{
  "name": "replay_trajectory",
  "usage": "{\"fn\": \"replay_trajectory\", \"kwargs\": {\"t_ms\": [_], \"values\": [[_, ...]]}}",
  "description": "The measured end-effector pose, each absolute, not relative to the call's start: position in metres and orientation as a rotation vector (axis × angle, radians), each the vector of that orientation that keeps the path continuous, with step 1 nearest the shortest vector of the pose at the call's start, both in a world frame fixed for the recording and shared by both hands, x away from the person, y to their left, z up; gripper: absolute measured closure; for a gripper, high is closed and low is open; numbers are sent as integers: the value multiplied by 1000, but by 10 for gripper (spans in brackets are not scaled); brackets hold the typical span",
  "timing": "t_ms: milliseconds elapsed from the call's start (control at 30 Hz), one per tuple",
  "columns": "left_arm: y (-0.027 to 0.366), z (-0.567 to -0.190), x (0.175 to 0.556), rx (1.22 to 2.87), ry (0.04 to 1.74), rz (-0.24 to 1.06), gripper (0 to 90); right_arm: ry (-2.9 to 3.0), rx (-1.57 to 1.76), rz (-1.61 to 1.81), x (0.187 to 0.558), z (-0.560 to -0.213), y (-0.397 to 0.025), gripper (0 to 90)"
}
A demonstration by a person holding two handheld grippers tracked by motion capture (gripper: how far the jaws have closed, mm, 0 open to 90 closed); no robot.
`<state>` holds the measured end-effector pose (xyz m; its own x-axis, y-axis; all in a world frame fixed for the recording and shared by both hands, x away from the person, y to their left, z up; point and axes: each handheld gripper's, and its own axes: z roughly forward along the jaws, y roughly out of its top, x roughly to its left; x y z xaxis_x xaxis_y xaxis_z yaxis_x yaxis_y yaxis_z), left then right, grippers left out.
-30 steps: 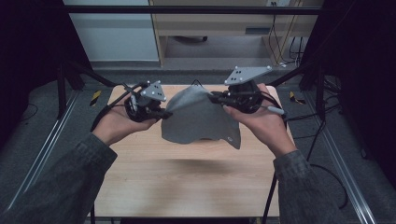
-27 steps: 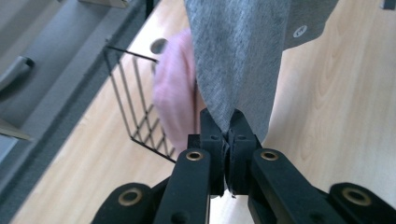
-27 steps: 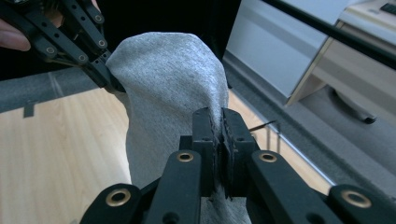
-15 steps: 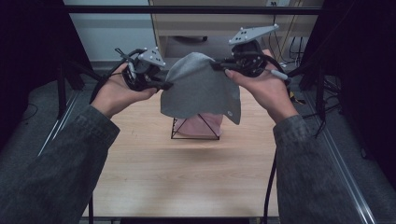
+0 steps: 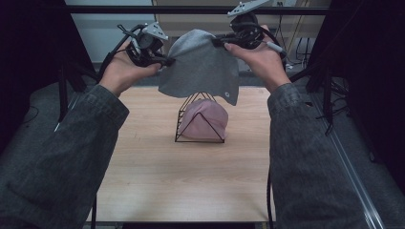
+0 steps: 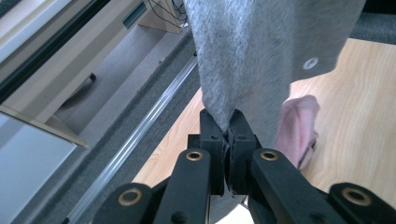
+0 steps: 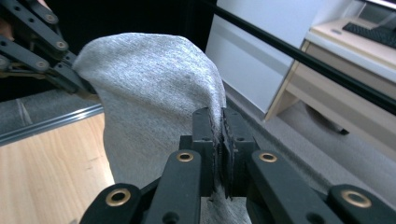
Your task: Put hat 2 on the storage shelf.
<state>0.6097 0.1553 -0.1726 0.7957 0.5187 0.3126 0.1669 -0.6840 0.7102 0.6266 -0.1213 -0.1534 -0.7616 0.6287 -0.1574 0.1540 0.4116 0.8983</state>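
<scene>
While we hold two grippers aloft, each has its jaws clamped on one grey cloth point(image 5: 203, 64): the left gripper point(image 5: 168, 61) at its 9 o'clock edge, the right gripper point(image 5: 217, 42) at its 1 o'clock edge. It hangs spread between them above the wooden table point(image 5: 157, 181). Below, one black wire stand point(image 5: 198, 119) holds one pink cloth point(image 5: 207, 119) at the table's 12 o'clock end. From 3 round to 9 o'clock we see bare board to its edges.
</scene>
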Motion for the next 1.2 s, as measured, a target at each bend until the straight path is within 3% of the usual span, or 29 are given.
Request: {"fn": "replay_trajectory", "kwargs": {"t_ms": [400, 1200], "values": [[148, -195, 630, 2302, 505, 614, 874, 2229, 719, 1267, 662, -178, -124, 856], [146, -244, 654, 2332, 577, 598, 875, 2285, 777, 1228, 667, -225, -125, 856]]}}
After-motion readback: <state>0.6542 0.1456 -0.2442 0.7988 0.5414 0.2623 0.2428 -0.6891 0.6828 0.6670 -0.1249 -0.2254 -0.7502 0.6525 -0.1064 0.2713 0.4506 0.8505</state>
